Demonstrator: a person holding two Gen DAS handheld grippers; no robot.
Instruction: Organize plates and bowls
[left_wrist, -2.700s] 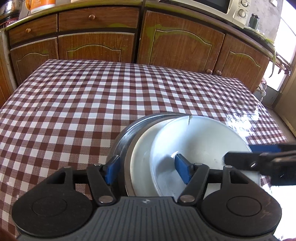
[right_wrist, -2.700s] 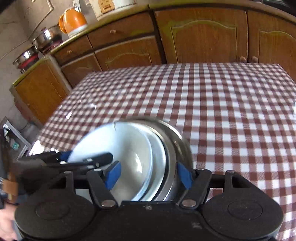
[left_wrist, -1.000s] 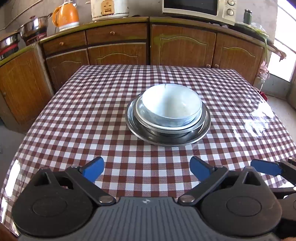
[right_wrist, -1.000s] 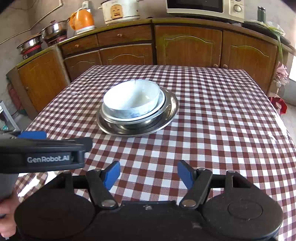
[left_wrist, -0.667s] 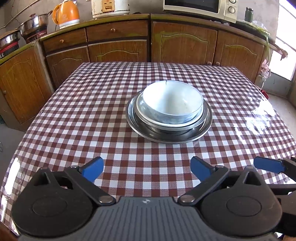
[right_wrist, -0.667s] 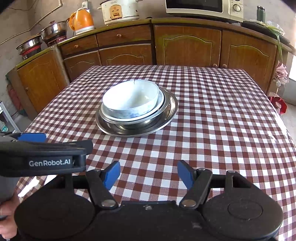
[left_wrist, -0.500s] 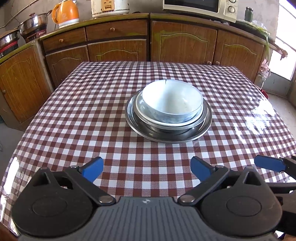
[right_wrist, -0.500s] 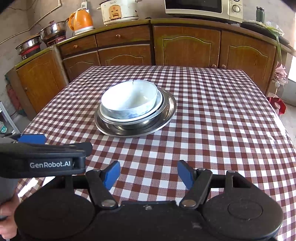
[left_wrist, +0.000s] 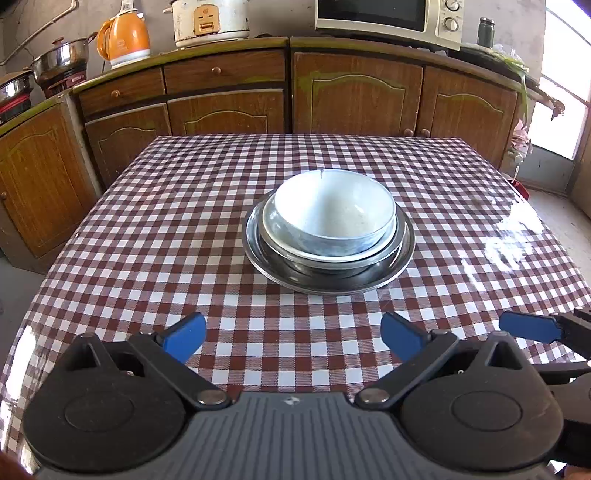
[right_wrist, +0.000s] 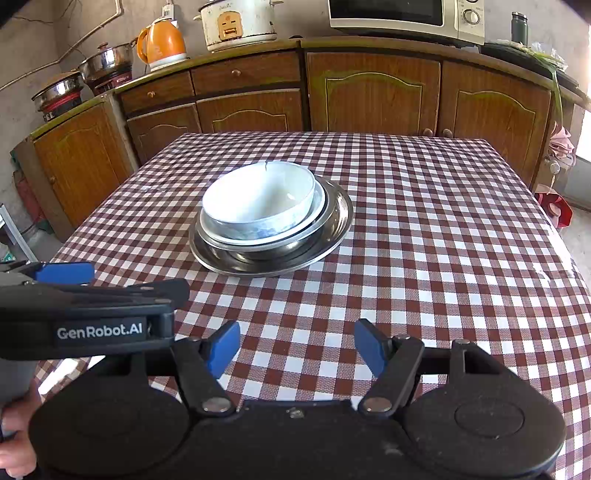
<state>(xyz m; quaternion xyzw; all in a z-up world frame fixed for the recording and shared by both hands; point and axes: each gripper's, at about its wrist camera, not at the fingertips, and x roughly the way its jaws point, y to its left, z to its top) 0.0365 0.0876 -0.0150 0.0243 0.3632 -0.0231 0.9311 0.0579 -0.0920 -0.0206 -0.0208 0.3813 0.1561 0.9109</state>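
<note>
Both tools wide, empty: left tool, right tool, near surface edge. White bowl nested on plate in steel dish, mid-surface, well apart from both.

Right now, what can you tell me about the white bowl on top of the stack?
The white bowl looks glazed ceramic, round and deep, upright and empty, with a dark crack-like mark at its far rim. Faint bluish pattern shows on its outer wall. It sits nested in a shallow white plate, atop steel dishes at the middle of the checked table. Neither tool touches it.
</note>
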